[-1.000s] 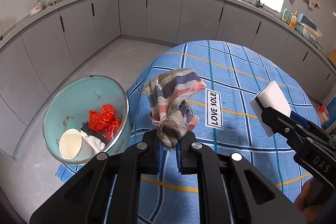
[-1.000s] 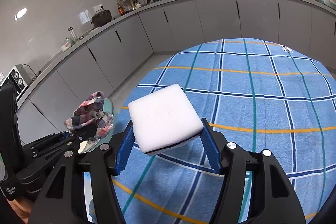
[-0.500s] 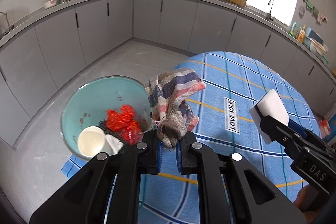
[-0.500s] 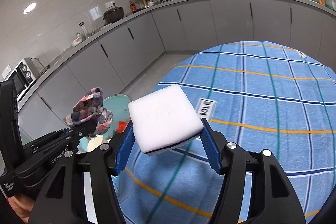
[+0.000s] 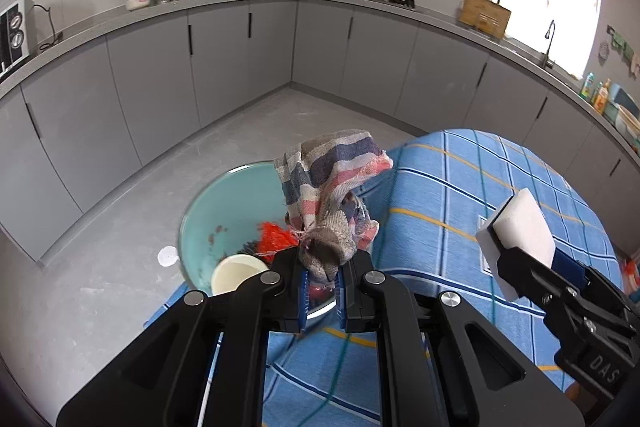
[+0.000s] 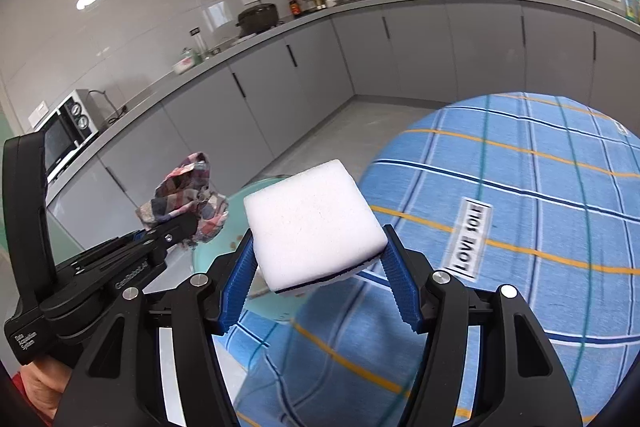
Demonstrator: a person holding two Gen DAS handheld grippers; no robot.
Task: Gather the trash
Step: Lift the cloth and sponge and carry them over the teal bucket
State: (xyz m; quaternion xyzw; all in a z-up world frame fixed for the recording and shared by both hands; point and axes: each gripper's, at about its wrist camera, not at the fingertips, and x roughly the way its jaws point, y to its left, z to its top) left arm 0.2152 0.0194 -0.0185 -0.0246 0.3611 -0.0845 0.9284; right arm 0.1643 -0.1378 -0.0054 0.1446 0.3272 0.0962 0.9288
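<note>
My left gripper is clamped on a striped rag, pinched at its bunched grey lower end. The rag's long axis runs up and away from the fingertips; the loose top flops toward the right in the left wrist view. It hangs in the air over the near rim of the teal bin, which stands on the floor just beside the table edge. Inside the bin I see a white paper cup and red wrapper scraps; other dark bits in there I can't make out.

My right gripper grips a white sponge block between its blue pads, jaws partly spread around it. The block lies flat, broad face up, a dark thin layer on its underside, its far edge pointing ahead and past the fingertips. It's held above the edge of the blue checked tablecloth, near the bin rim.

Both grippers tilt downward, side by side, the left one to the left of the right in the right wrist view. A bit of the hand shows under the left gripper's handle. A "LOVE SOLE" label is on the cloth.
</note>
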